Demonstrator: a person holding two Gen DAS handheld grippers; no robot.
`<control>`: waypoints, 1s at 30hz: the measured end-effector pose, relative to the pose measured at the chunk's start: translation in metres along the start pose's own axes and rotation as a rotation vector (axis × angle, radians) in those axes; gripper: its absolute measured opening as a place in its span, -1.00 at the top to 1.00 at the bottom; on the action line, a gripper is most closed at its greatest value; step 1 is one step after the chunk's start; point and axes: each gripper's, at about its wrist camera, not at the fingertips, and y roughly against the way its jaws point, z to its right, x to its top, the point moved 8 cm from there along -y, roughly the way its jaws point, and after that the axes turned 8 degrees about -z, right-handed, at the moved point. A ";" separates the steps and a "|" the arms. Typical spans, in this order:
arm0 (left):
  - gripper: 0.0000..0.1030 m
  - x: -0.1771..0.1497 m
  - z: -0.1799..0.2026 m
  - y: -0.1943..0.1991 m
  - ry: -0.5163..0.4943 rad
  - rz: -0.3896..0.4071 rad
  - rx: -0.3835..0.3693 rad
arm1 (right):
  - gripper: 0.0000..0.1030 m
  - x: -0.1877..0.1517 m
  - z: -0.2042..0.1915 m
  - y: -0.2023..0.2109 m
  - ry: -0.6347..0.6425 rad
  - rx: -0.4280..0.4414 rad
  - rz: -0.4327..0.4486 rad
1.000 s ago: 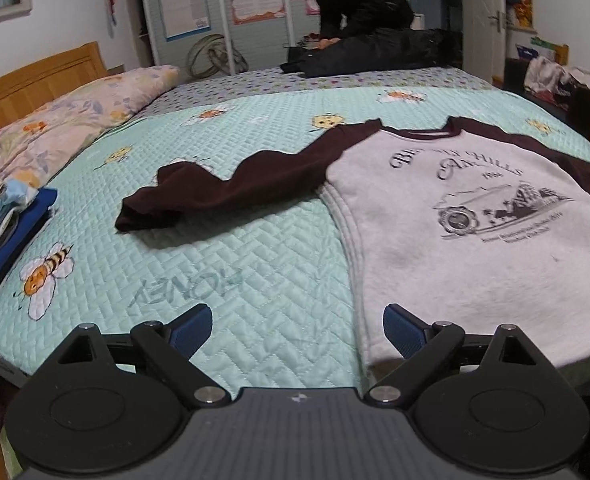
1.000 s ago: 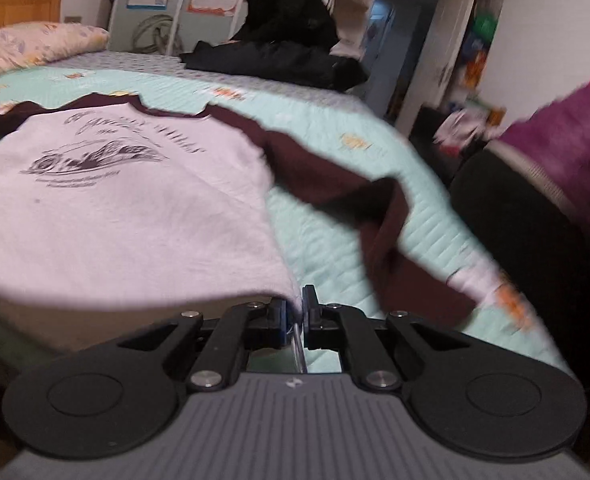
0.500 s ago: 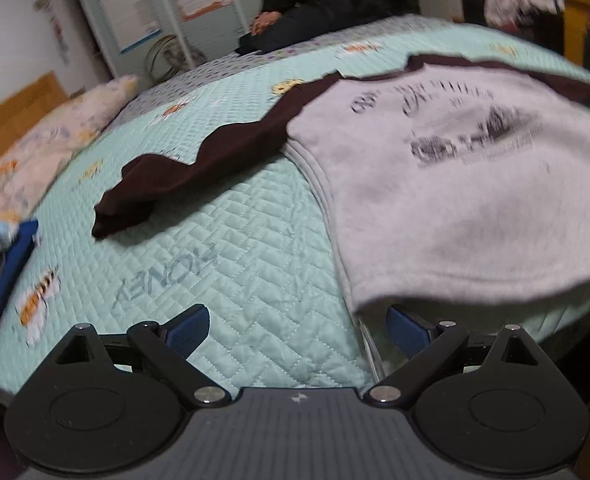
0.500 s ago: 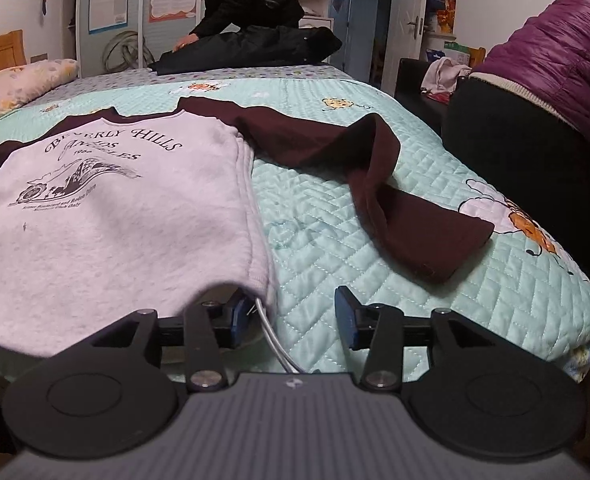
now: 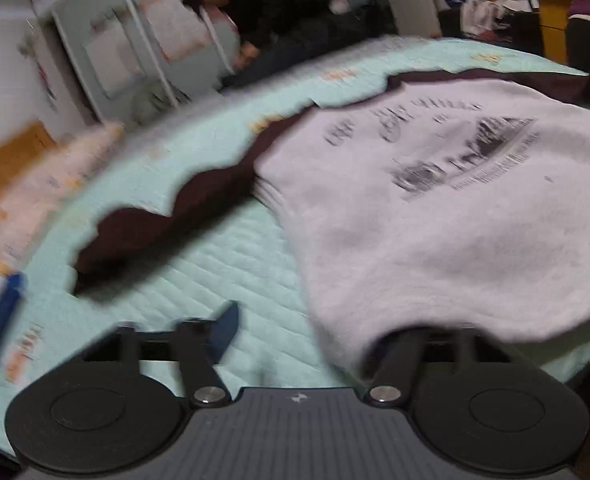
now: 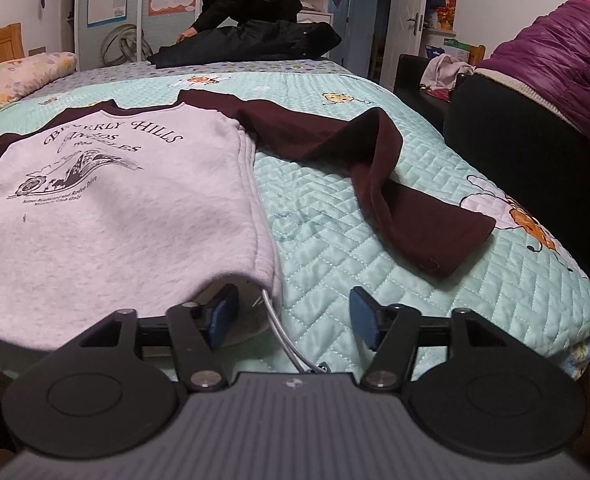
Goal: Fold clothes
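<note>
Lying flat, sweatshirt (image 6: 107,216) hem at bedspread (image 6: 395,280) near edge

A quilted mint bed (image 6: 335,240) carries a grey sweatshirt (image 6: 115,208) just ahead of the fingers, a pillow (image 6: 19,76) far left, dark clothes (image 6: 255,44) beyond.

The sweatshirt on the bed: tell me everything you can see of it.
The sweatshirt lies front-up on the quilted bedspread: grey fleece-like body, dark maroon sleeves and collar, a printed "Beverly Hills" graphic. One sleeve lies bent and creased to the side. Its hem drapes over one finger of each open hand-held gripper.
</note>
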 end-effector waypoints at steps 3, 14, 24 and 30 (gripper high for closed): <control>0.83 -0.002 -0.002 -0.007 0.030 -0.042 -0.041 | -0.24 0.000 -0.002 -0.003 0.015 0.004 -0.021; 0.84 0.066 -0.056 0.089 0.140 0.092 -0.069 | 0.84 0.039 -0.004 0.022 -0.164 0.203 -0.108; 0.76 0.036 -0.060 0.064 0.097 -0.053 -0.075 | 0.82 0.052 -0.004 0.034 -0.089 0.164 -0.099; 0.52 -0.026 -0.035 0.033 0.059 -0.213 -0.117 | 0.62 -0.009 0.007 0.003 -0.090 0.124 -0.206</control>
